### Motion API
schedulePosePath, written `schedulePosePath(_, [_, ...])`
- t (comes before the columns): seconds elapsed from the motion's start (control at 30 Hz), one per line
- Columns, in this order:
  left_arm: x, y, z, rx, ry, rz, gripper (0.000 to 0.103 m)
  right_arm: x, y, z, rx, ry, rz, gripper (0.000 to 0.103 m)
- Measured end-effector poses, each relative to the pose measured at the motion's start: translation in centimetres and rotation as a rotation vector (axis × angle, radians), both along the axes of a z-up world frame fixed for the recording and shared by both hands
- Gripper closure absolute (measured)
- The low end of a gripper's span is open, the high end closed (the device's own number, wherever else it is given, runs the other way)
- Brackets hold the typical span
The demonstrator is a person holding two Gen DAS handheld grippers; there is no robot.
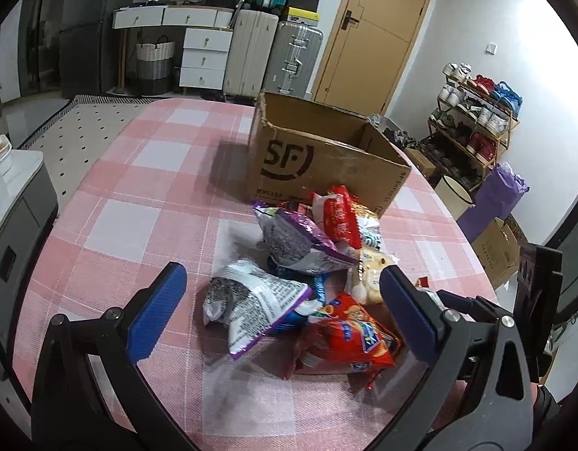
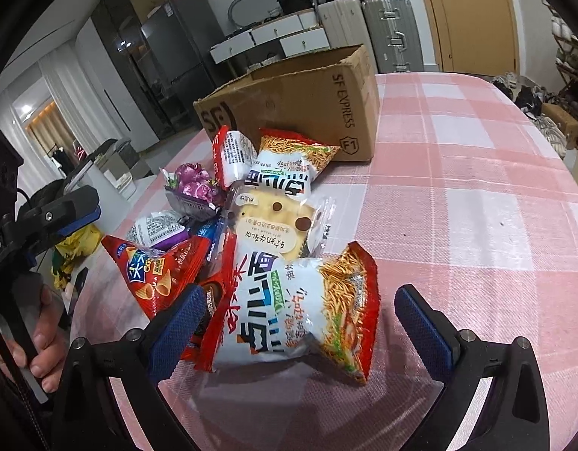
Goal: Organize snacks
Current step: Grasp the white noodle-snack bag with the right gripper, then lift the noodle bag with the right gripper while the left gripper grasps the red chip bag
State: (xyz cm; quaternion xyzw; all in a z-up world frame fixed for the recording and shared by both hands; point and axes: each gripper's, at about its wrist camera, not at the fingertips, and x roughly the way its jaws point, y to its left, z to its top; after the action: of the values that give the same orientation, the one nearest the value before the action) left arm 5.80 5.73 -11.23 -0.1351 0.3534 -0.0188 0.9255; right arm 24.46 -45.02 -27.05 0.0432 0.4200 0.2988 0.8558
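Noodle packet (gripper open) fronts box.

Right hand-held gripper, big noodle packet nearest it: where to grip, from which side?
Judging by pose: the noodle packet lies puffed between the open fingers of the right hand-held gripper. Come straight forward and low, closing across its middle width; the crimped red side edges are flatter, and the right one is clear of neighbours.
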Motion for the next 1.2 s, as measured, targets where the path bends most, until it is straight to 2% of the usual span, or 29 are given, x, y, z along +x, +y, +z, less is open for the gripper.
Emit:
schedulePosePath(0.3, [0.9, 1.0, -1.2, -0.006, 0.036, 0.026, 0.001, 0.7, 0.5, -1.1, -0.003, 0.043, 0.009, 0.005])
schedulePosePath(0.47, [0.4, 1.0, -1.0, 0.011, 0.042, 0.035, 0.001, 0.6, 0.0, -1.1, 0.026, 0.048, 0.011, 0.022])
schedulePosePath(0.67, [-0.9, 1.9, -0.4, 0.034, 0.041, 0.069, 0.001, 0.3, -0.7, -0.7, 0.055, 0.035, 0.010, 0.033])
schedulePosePath(0.97, [-2.6, 3.4, -0.4, 0.017, 0.068, 0.097, 0.001, -1.1, -2.2, 0.6, 0.097, 0.004, -0.008, 0.033])
schedulePosePath(1.2, [-2.9, 2.5, -0.9, -0.055, 0.096, 0.035, 0.001, -2.3, -3.5, 1.6, 0.115, -0.026, -0.016, 0.033])
